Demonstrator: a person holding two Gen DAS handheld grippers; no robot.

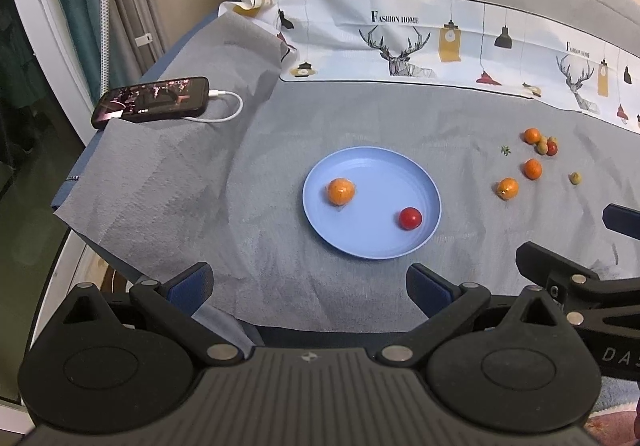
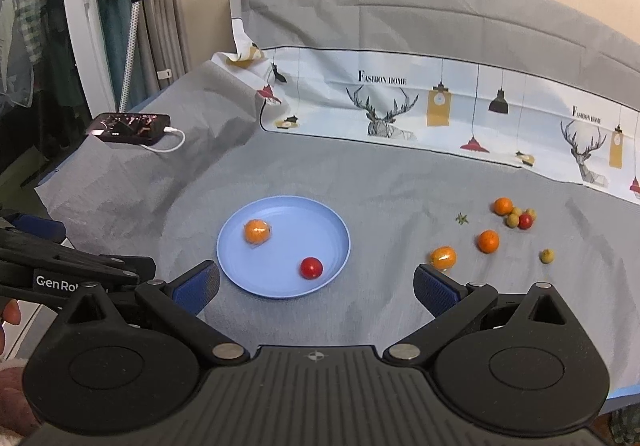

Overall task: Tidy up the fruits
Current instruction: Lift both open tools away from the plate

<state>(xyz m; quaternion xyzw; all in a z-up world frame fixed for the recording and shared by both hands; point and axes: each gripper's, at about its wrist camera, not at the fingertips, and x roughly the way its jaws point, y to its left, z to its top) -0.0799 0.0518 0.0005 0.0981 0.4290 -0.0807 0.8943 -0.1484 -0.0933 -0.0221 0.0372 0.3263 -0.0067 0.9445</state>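
Fruit lies in two groups on the grey-clothed tabletop (image 2: pixel 304 174): a wrapped orange (image 2: pixel 257 231) and a red cherry tomato (image 2: pixel 311 267) already sit apart from each other inside the blue plate (image 2: pixel 280 288), which suggests the plate is the collecting spot, while the rest waits loose to the plate's right. Nearest the plate is another wrapped orange (image 2: pixel 443 256), then a bare orange fruit (image 2: pixel 488 241), and farther back a tight cluster (image 2: pixel 516 215) of one orange fruit, one red tomato and a few small yellowish-green fruits touching one another; one more small yellowish fruit (image 2: pixel 547 255) lies alone to the right, and a tiny green stem cap (image 2: pixel 462 219) rests between the plate and the cluster. The right gripper (image 2: pixel 316 288) hangs low over the near edge of the cloth with its blue-padded fingers (image 2: pixel 434 292) spread wide and nothing between them; its right pad is just in front of the near wrapped orange, probably the next pick. The left gripper (image 1: pixel 310 288) is likewise splayed and empty, hovering short of the plate, touching no fruit. Well apart at the far left corner, a phone (image 1: pixel 154 100) lies plugged into a white cable (image 1: pixel 226 108), and a printed cloth with deer and lamps (image 1: pixel 400 42) runs along the back.
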